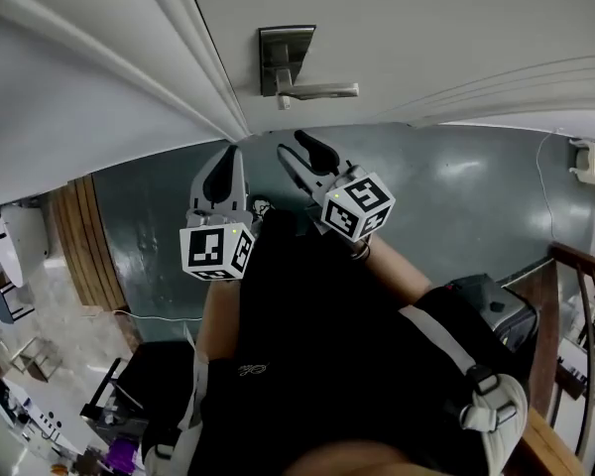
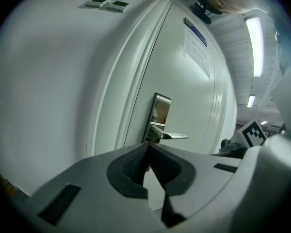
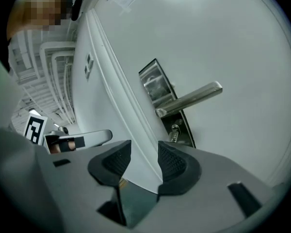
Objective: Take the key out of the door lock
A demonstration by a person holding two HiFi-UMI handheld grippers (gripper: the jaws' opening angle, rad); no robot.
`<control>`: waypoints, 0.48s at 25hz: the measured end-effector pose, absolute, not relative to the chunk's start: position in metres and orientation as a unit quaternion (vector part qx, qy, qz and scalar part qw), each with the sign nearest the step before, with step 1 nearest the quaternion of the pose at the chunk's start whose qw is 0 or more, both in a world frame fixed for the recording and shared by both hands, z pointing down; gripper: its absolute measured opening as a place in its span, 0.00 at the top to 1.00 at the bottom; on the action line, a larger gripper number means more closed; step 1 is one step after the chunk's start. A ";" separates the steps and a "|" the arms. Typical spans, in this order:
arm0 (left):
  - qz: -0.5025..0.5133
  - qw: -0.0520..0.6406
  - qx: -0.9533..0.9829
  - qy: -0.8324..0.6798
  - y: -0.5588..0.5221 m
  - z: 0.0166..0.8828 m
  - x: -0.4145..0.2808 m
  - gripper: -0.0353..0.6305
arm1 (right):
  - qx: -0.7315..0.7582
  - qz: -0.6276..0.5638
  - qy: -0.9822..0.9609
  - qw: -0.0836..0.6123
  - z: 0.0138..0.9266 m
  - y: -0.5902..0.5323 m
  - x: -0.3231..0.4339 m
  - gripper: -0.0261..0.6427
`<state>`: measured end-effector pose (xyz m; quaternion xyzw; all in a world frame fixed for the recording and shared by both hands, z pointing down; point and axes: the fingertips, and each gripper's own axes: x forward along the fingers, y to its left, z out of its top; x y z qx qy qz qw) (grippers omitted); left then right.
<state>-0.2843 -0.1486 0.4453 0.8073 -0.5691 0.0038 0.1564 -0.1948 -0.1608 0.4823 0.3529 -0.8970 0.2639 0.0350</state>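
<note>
Right gripper [image 3: 144, 145]: jaws wide apart, nothing between them, facing the door [image 3: 242, 42]. The key [image 3: 174, 133] stands in the lock plate [image 3: 151, 80] ahead of the jaws, just beyond the right-hand pad and below the lever handle [image 3: 194, 98], untouched. Left gripper [image 2: 147, 147]: jaws closed tip to tip, empty, beside the right gripper, with the same handle ahead of its tips

Left gripper [image 2: 148, 149], jaws closed tip to tip with nothing between them, pointing at a white door [image 2: 189, 96]. Beyond the tips, a metal lock plate [image 2: 161, 111] carries a lever handle [image 2: 174, 136] extending rightward. A paper notice [image 2: 199, 47] hangs higher on the door. A marker cube [image 2: 254, 132] shows at right, below ceiling lights [image 2: 254, 45].
</note>
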 end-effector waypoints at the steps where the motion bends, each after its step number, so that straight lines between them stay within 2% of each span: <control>1: 0.006 0.158 0.812 -0.561 -0.150 0.447 -0.284 0.91 | 0.364 0.268 -0.892 0.030 0.484 -0.162 -0.194 0.69; 12: 0.028 0.183 0.822 -0.539 -0.163 0.481 -0.287 0.91 | 0.415 0.310 -0.856 0.001 0.506 -0.177 -0.187 0.69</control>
